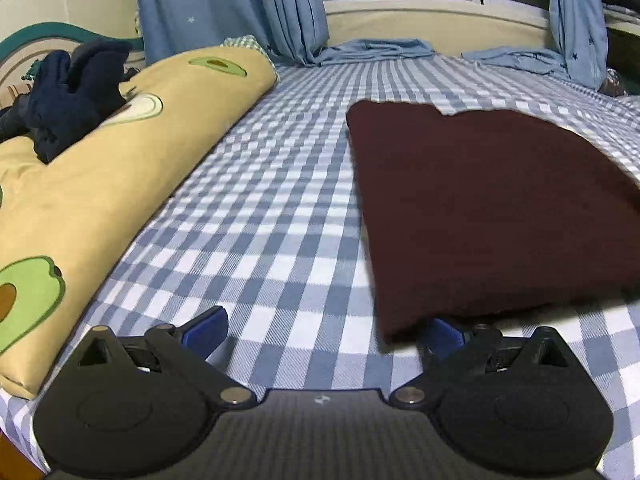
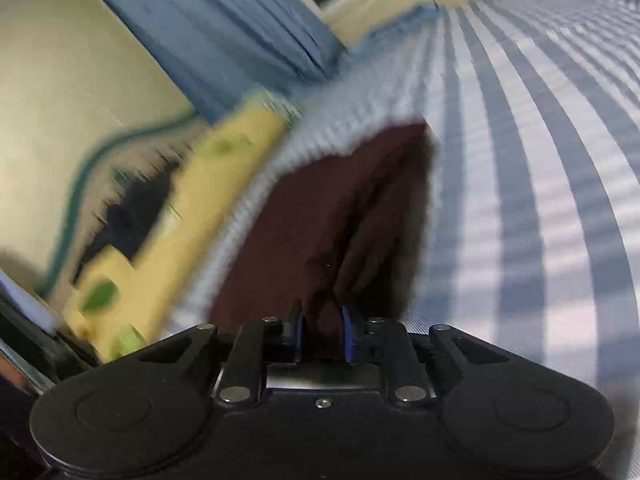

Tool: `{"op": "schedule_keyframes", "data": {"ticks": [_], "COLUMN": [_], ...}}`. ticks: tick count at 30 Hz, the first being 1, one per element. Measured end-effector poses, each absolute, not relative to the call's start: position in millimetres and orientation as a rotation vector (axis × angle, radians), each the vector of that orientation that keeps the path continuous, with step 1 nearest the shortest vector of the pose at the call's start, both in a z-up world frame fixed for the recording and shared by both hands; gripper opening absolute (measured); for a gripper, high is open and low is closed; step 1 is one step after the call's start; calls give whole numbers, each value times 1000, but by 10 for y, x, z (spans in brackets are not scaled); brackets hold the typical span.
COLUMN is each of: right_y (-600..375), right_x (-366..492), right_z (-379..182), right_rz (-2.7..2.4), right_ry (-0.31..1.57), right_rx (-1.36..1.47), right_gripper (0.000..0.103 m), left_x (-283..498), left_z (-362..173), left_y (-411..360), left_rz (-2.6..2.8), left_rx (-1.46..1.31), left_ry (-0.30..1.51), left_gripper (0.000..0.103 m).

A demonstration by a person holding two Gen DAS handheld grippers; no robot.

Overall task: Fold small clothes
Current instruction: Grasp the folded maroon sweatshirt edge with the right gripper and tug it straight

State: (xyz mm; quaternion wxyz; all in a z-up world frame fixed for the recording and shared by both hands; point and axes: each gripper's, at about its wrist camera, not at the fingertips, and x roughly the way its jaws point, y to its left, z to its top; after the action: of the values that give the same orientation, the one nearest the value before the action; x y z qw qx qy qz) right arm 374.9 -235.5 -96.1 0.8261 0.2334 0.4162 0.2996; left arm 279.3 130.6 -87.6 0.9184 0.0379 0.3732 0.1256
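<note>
Gripping a bunched fold of the maroon garment (image 2: pixel 340 216) between nearly closed blue pads: the right tool (image 2: pixel 324 334), low over the bed (image 2: pixel 540 200), the view smeared by blur. Standing wide open at the bed's near edge: the left tool (image 1: pixel 326 330), its right pad (image 1: pixel 446 336) just at the garment's near corner, pressing on nothing. Lying flat on the blue-checked sheet toward the bed's right side: the maroon garment (image 1: pixel 492 208). Running along the left edge: a yellow avocado-print pillow (image 1: pixel 120 168), carrying dark navy clothes (image 1: pixel 76 96). Hanging beyond the far edge: blue curtains (image 1: pixel 240 4).
</note>
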Motion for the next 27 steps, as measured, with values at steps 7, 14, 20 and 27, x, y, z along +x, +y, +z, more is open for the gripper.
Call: {"op": "schedule_keyframes", "data": {"ticks": [7,14,20,27], "right_y": [-2685,-2554,-2212,-1876], "right_x": [3998,5163,5712,5946], "right_z": [-1024,-1252,-1590,-1592], "right_rz": [659,785,933,977], "right_ry": [778,944,1026,1026], "right_rx": [594,649,718,658], "right_gripper": [90,78,55,28], "left_x": [2731,2664,2641,2825], "left_z": [-847,-780,-776,-841], "left_y": [1318,1363,1376,1393], "left_rz": [255,243,231,232], "left_rx": [92,70,83,75], "left_ry": [760,755,752,778], "left_gripper": [103,103,103,103]}}
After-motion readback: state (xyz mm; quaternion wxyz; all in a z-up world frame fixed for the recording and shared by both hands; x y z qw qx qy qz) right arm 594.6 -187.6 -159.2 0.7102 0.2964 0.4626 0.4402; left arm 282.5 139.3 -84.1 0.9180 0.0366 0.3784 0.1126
